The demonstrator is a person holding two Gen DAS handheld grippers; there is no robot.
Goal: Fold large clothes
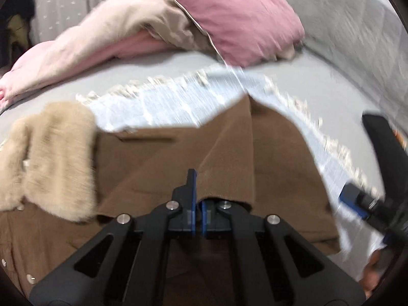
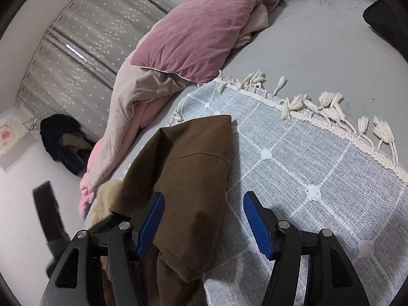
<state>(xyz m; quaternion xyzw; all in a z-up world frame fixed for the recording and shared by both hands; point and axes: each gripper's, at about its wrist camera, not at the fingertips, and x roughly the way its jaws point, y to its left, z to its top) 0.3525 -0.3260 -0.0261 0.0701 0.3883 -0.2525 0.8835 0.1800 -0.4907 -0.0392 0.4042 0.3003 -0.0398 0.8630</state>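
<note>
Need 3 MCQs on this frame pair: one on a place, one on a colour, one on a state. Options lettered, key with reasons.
1. Where does the brown coat lie?
A. on the grey-blue tasselled throw
B. on the floor
C. on the pink pillow

2. What colour is the coat's fur collar?
A. black
B. beige
C. pink

3. How do the jaws of the right hand-held gripper stand?
A. shut on the pillow
B. shut with nothing between them
C. open

Key:
1 A, the throw shows under and around the coat.
2 B, the fur is pale beige against the brown cloth.
3 C, the blue pads stand well apart, with coat fabric lying between them.
</note>
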